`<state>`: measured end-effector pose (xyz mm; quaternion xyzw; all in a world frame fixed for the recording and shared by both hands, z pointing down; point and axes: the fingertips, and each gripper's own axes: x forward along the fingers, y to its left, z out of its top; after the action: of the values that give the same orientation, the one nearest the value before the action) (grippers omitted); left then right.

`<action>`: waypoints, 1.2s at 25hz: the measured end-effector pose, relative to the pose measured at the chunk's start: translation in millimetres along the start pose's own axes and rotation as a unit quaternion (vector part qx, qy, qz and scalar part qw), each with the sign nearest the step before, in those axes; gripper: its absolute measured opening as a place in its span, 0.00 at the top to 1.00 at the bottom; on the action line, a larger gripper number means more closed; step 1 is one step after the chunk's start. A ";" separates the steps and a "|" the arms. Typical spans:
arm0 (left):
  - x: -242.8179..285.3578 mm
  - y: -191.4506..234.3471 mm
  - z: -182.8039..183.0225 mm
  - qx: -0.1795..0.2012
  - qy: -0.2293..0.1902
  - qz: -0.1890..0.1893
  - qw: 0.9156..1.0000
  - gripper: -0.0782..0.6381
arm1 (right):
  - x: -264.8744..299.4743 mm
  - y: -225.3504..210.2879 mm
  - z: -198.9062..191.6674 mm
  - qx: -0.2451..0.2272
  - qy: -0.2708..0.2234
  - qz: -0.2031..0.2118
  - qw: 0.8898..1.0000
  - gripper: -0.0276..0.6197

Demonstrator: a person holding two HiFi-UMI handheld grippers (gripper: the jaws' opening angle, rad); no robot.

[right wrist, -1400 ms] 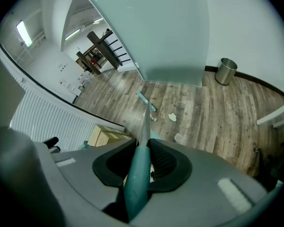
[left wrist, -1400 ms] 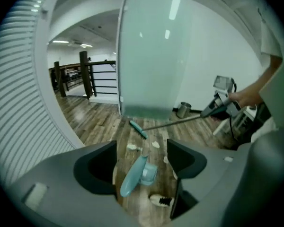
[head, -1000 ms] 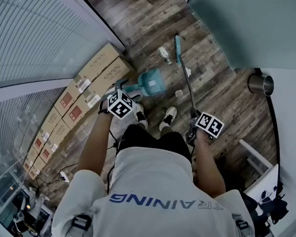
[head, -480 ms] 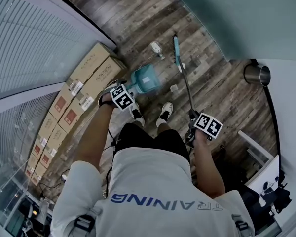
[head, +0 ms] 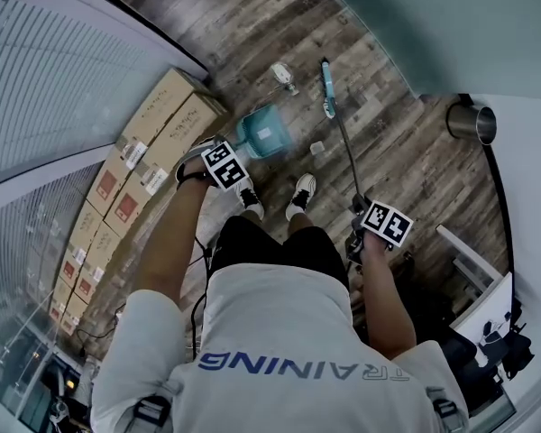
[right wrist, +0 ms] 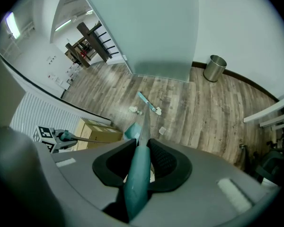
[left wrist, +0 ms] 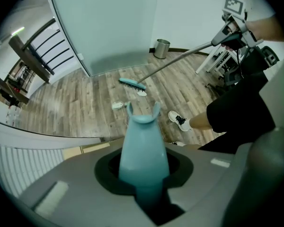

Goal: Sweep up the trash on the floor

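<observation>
Head view: the left gripper stands over a teal dustpan, apparently resting on the wooden floor. The right gripper angles the broom head beside crumpled trash.
Left gripper view: the jaws, just closing, clamp the dustpan handle.
Right gripper view: the jaws are clenched on the broom handle.

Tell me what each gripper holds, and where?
The left gripper, whose jaws have just been closing, grips the dustpan by its handle top. The right gripper grips the broom by its teal handle end.
</observation>
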<state>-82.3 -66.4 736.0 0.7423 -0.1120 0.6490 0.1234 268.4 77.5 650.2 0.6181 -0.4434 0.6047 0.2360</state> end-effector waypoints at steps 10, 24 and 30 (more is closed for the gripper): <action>0.2 2.5 2.9 0.002 -0.002 0.003 1.000 0.76 | 5.2 -83.8 -35.8 0.101 0.027 -0.066 0.992 0.79; -2.0 1.3 4.9 0.006 -0.009 0.006 1.000 0.76 | 55.9 -65.6 -98.8 0.151 0.092 -0.090 0.980 0.80; -0.6 3.1 4.5 0.008 -0.011 0.007 1.000 0.76 | 62.3 -38.8 -91.1 0.209 0.090 -0.044 0.973 0.80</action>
<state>-79.2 -70.8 734.9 0.7495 -0.1131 0.6426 0.1121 244.0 155.7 733.6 0.6160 -0.2565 0.7259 0.1665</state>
